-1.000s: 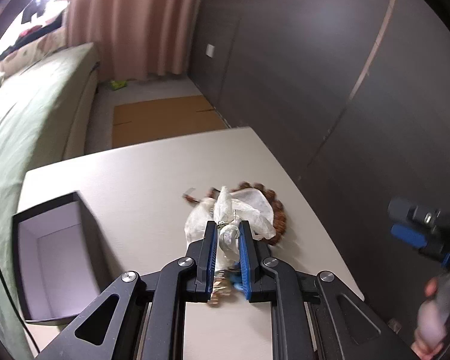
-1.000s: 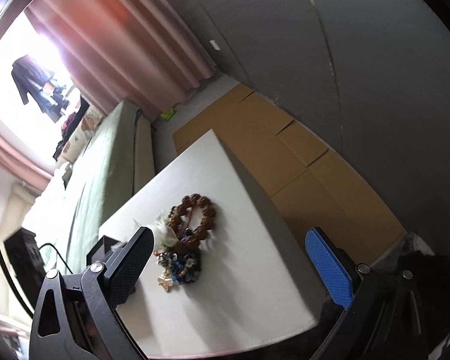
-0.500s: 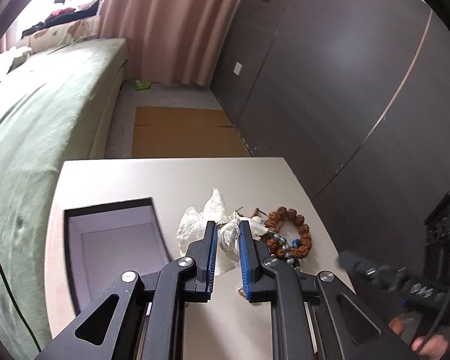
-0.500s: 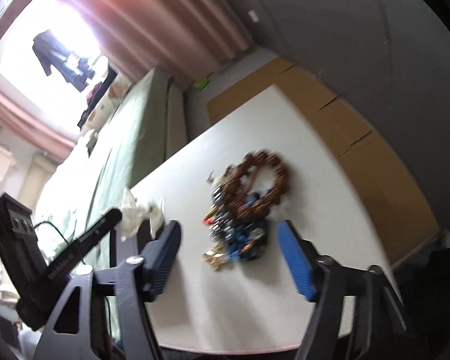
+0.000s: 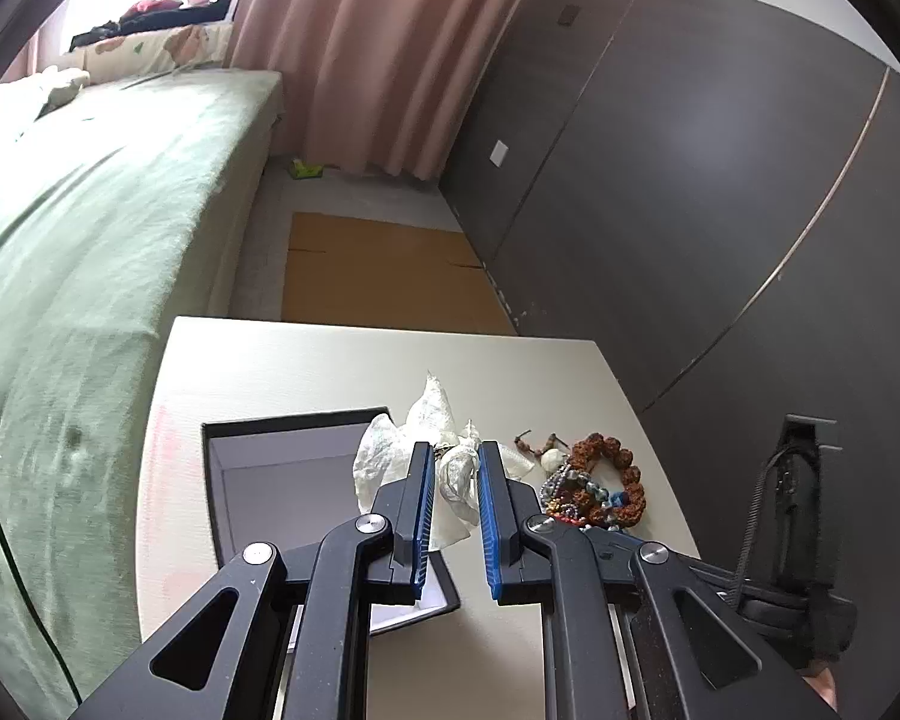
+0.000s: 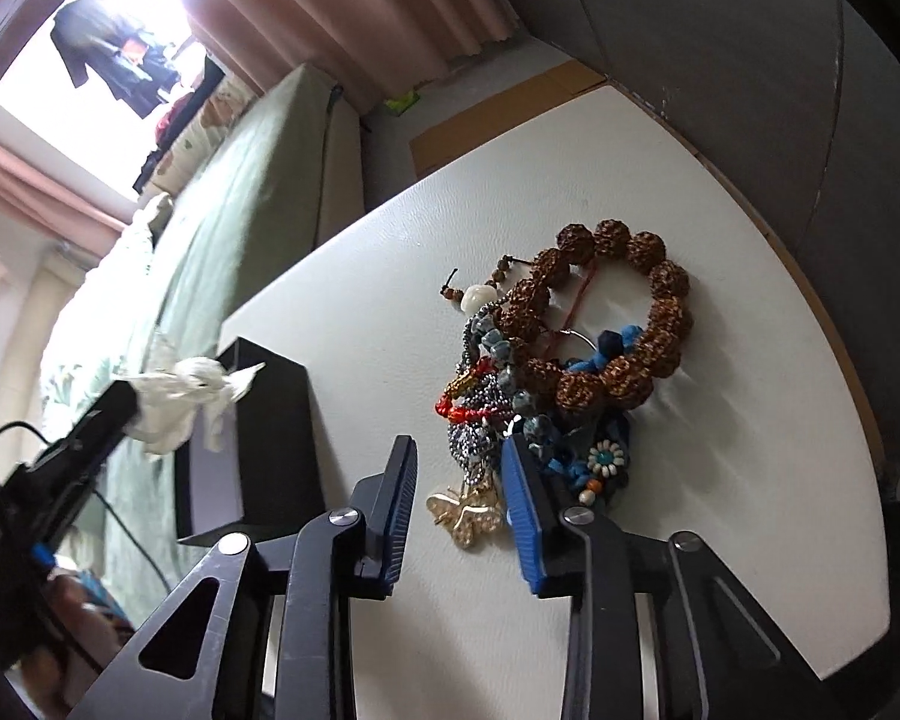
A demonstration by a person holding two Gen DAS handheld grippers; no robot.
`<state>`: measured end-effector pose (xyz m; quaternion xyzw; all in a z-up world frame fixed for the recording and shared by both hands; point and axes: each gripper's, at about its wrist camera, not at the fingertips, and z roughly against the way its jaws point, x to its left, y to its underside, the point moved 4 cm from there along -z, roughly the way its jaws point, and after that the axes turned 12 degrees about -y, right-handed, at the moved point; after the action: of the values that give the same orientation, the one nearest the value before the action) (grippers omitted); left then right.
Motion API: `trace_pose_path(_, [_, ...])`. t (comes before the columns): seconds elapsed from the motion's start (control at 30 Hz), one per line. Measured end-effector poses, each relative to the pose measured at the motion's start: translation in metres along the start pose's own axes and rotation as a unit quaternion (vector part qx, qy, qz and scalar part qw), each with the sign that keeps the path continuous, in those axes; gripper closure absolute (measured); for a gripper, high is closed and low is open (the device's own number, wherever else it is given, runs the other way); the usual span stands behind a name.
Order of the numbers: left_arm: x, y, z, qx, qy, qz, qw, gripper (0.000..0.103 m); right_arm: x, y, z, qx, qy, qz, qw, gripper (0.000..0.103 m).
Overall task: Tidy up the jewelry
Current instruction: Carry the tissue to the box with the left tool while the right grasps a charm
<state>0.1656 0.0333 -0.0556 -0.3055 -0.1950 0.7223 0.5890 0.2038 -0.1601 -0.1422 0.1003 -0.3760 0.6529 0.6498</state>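
My left gripper [image 5: 455, 456] is shut on a crumpled white plastic bag [image 5: 432, 468] and holds it in the air over the right edge of an open black box [image 5: 282, 480]. The bag [image 6: 180, 402] and box [image 6: 270, 432] also show at the left of the right wrist view. A pile of jewelry lies on the white table [image 6: 630, 540]: a brown bead bracelet [image 6: 606, 312], grey and blue beaded strands [image 6: 492, 396], a gold butterfly pendant [image 6: 465, 513]. My right gripper [image 6: 459, 450] is open, low over the pile's near end, fingers either side of the grey strands.
A green bed [image 5: 90, 240] runs along the table's left side. Dark wardrobe doors [image 5: 690, 180] stand to the right. Flattened cardboard [image 5: 378, 270] lies on the floor beyond the table. The table's right edge [image 6: 858, 420] is close to the jewelry.
My left gripper has carried the bag off the jewelry pile and left to the box. My right gripper has narrowed and come down close over the pile.
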Motion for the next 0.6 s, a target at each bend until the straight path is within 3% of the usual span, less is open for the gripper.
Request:
trace_pose_path(0.13, [0.007,0.0,0.001,0.002,0.0,0.005,1.0,0.088,0.003,-0.001,-0.007,-0.005,0.053,0.02,0.998,0.072])
trace_pose_path(0.27, [0.01,-0.002,0.004,-0.002,0.004,0.008,1.0,0.088,0.006,-0.001,-0.01,-0.006,0.075,0.035,0.997,0.072])
trace_pose_path(0.37, [0.013,-0.003,0.003,-0.002,0.003,0.013,0.9999,0.088,0.009,0.0,-0.019,0.003,0.078,0.033,0.996,0.086])
trace_pose_path(0.6, [0.019,-0.005,0.006,-0.005,-0.001,0.022,0.9998,0.088,0.012,0.002,-0.009,-0.014,0.054,0.032,0.998,0.089])
